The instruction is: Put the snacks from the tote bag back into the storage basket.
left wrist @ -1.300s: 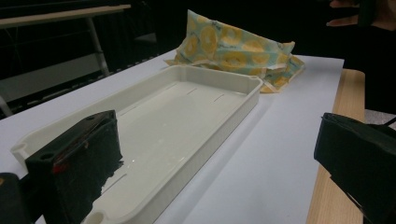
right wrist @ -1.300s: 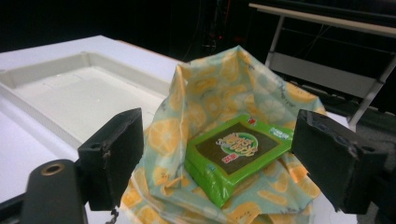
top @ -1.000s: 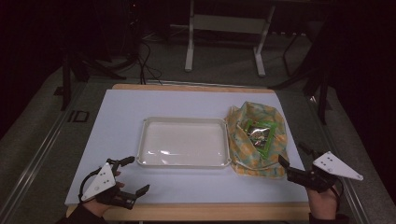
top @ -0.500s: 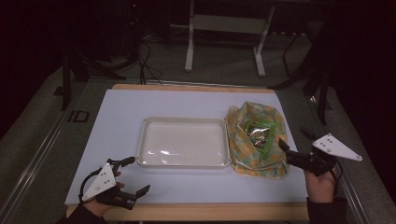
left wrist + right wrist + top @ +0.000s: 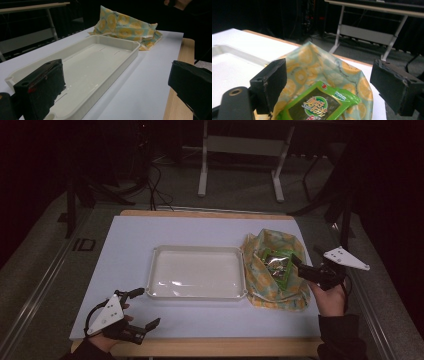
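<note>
A white plastic tray (image 5: 195, 272) lies empty at the middle of the white table mat. Right of it sits a lemon-print cloth bag (image 5: 260, 270), open at the top, with a green snack packet (image 5: 276, 266) inside. My right gripper (image 5: 306, 256) is open at the bag's right edge, its jaws pointing at the packet (image 5: 319, 105) and apart from it. My left gripper (image 5: 145, 307) is open near the front left of the mat, just short of the tray's front-left corner, with nothing between its jaws. In the left gripper view the tray (image 5: 100, 50) lies ahead and the bag (image 5: 125, 25) stands beyond it.
The white mat (image 5: 125, 250) covers a wooden table whose edge (image 5: 225, 346) shows at the front. A metal stand (image 5: 240, 150) and cables sit on the dark floor behind. Bare mat lies left of and behind the tray.
My right gripper has moved forward and left, from the table's right front up to the bag's right edge. The left gripper has hardly shifted.
</note>
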`<act>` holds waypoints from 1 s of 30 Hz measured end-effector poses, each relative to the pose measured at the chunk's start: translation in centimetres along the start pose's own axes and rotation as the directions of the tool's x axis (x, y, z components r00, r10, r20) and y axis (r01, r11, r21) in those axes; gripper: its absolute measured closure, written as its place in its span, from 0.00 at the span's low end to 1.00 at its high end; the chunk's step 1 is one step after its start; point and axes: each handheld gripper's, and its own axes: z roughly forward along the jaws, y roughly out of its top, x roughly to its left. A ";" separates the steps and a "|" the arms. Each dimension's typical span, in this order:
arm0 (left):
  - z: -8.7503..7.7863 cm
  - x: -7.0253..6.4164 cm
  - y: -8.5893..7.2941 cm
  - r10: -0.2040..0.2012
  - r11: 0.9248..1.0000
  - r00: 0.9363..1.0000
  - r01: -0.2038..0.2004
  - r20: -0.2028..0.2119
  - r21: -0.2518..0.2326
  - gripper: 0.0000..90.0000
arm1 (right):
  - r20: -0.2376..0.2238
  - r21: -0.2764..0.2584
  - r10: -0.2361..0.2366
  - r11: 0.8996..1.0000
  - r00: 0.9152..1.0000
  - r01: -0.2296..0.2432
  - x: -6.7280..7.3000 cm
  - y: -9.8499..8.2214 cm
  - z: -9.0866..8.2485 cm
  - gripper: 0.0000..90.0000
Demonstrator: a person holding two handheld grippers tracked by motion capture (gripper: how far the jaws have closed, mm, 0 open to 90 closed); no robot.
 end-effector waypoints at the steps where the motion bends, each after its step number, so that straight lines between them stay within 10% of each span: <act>1: 0.0 0.0 0.0 0.000 1.000 1.000 0.000 0.000 -0.001 0.01 | 0.002 0.001 0.009 1.000 1.000 -0.009 -0.2 -0.1 0.4 0.16; 15: 0.0 0.0 0.0 -0.002 1.000 1.000 0.002 0.003 0.003 0.01 | 0.020 0.100 0.058 0.993 0.998 -0.060 -1.2 -3.2 4.2 0.24; 30: 0.1 0.0 0.0 -0.001 1.000 1.000 0.001 0.009 0.005 0.01 | 0.026 0.248 0.128 0.960 0.991 -0.130 -1.4 -6.8 6.4 0.32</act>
